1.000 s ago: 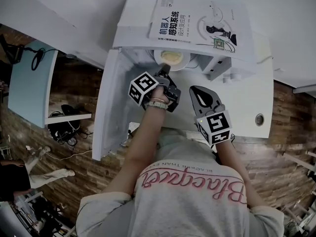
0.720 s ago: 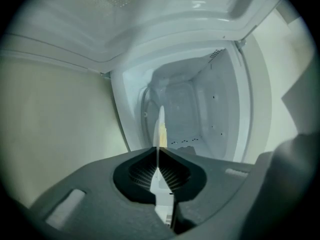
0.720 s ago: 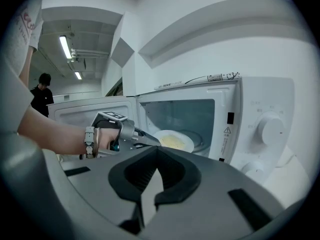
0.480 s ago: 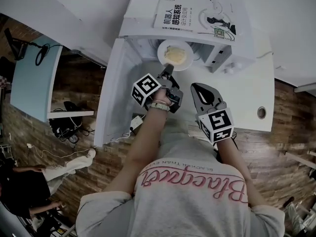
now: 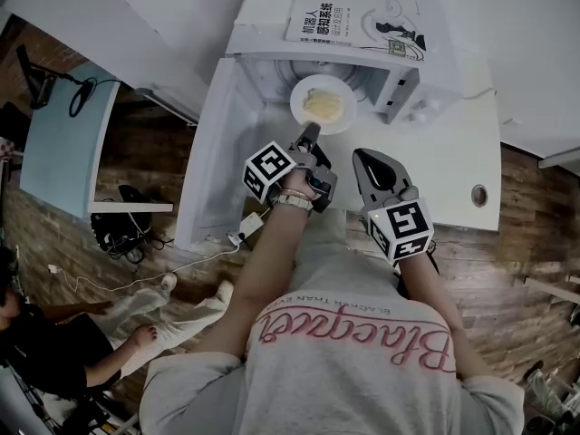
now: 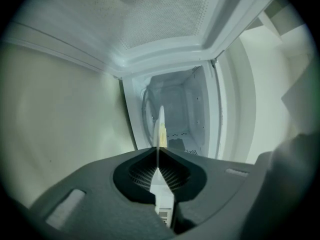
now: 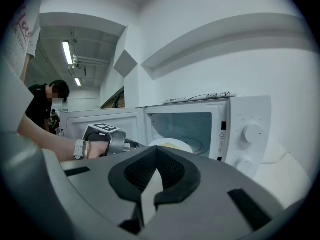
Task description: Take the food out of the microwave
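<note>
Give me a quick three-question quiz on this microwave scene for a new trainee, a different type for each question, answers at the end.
1. True or false: the right gripper is shut with nothing between its jaws.
2. The left gripper is shut on: A) a mug B) the rim of the plate of food C) nothing.
3. Short answer: what lies on top of the open microwave?
Key: 1 true; 2 B; 3 a book.
</note>
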Tool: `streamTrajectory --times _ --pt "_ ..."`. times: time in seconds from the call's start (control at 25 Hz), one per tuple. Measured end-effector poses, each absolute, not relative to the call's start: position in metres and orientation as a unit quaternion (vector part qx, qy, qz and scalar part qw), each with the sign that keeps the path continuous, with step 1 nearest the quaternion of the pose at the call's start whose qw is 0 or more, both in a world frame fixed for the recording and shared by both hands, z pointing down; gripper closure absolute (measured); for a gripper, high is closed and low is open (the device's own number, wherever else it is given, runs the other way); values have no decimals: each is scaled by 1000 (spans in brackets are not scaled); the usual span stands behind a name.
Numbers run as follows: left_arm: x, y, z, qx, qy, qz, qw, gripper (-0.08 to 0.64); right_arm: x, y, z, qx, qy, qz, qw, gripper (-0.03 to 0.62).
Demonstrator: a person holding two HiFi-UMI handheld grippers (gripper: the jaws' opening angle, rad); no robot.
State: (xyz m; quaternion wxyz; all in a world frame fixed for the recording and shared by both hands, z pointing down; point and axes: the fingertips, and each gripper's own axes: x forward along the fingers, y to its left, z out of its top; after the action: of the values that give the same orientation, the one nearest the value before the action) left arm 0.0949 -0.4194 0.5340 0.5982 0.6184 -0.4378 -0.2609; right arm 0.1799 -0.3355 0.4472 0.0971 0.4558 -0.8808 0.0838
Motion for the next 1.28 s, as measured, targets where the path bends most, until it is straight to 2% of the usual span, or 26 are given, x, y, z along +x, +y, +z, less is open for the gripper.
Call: streamTrajectory --times 1.28 --pt "104 -307 480 632 -388 -312 594 542 188 -254 420 471 -879 37 71 584"
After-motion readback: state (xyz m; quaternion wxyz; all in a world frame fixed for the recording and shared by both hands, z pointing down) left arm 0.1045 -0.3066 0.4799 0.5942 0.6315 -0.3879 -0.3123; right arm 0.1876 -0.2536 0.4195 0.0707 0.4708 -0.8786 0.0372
